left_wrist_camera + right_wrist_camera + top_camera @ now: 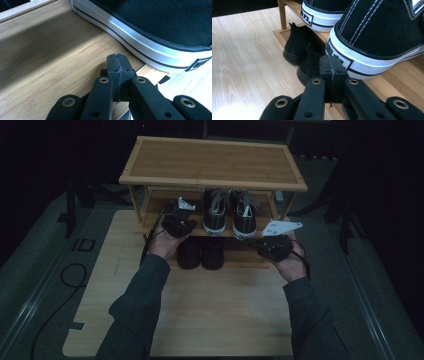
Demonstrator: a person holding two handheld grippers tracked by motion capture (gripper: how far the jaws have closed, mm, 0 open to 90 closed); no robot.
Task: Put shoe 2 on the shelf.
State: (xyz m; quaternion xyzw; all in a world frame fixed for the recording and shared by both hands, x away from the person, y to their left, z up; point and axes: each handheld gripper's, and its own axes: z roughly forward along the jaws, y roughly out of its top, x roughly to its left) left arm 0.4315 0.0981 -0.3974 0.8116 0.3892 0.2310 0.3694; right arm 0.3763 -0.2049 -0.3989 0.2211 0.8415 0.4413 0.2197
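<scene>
Nearest me, the person's left gripper [178, 217] and right gripper [274, 241] hover with jaws clenched on nothing, either side of the pair of black canvas sneakers with white soles [229, 212]. Those sit on the bamboo shoe rack's [212, 162] middle shelf, above a pair of plain black shoes [200, 252].

The shoe rack [212, 162] is light wood with a fine straight grain and a smooth, matt finish, and the worktop [210, 310] is paler wood with a slight sheen. The sneakers [384, 30] are black woven cloth with white stitching and smooth, faintly glossy white rubber soles. The black shoes [298, 46] below seem to be matt knitted cloth, and the fingers [117, 66] are matt black plastic.
</scene>
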